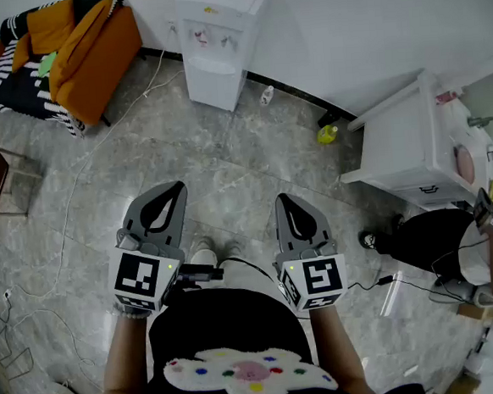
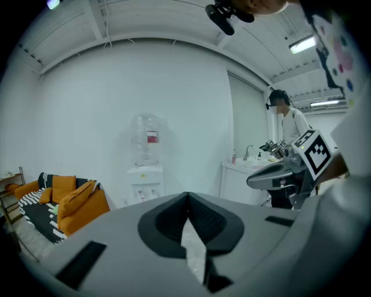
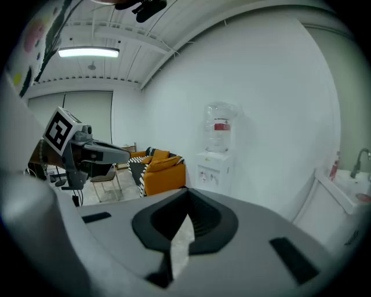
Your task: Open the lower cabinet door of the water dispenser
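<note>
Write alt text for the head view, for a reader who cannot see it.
Seen from above, a person holds the left gripper and right gripper out over a grey stone floor, both shut and empty. A white water dispenser stands against the far wall ahead, some way off, with an orange sofa to its left.

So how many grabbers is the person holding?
2: the left gripper at the head view's left, the right gripper at its right, both shut. No more seem hidden.
</note>
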A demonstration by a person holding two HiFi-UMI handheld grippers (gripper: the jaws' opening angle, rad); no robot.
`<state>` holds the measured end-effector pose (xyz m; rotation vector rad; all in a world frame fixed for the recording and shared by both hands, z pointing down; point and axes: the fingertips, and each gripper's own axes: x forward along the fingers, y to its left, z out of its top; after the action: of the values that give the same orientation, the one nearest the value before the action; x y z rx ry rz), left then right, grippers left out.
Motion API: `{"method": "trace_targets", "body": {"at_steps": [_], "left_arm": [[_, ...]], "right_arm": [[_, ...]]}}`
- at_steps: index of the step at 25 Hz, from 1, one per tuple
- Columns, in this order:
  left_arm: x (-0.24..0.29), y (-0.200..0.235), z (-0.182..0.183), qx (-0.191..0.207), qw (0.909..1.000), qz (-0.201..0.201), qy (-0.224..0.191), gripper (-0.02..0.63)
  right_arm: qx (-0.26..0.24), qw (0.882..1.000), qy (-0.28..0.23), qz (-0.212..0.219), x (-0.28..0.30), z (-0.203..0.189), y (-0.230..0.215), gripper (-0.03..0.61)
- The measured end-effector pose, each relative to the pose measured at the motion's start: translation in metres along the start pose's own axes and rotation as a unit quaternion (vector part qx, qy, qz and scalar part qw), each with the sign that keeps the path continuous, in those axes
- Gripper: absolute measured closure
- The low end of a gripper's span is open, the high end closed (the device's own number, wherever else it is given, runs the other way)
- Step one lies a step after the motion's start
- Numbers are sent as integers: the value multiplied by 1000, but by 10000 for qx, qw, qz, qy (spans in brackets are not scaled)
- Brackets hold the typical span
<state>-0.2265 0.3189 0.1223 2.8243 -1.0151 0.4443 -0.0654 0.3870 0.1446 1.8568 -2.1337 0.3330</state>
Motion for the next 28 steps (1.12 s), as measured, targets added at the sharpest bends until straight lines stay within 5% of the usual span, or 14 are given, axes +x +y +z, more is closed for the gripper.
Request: {"method": "trace_targets", "body": {"at_steps": [20,24,28], "left_arm": [[6,1,-1,-113,9999,115,7,598],[8,-3,-2,-211,9997,76,48,481],[6,-5,-2,-192,9997,146,58,479]], "right_arm": [[434,9989,-130,-89,6,1,-10,576],[545,9984,-128,40,6,-1,-9,470],[541,9984,-118,83,4,-2,-10,459]]}}
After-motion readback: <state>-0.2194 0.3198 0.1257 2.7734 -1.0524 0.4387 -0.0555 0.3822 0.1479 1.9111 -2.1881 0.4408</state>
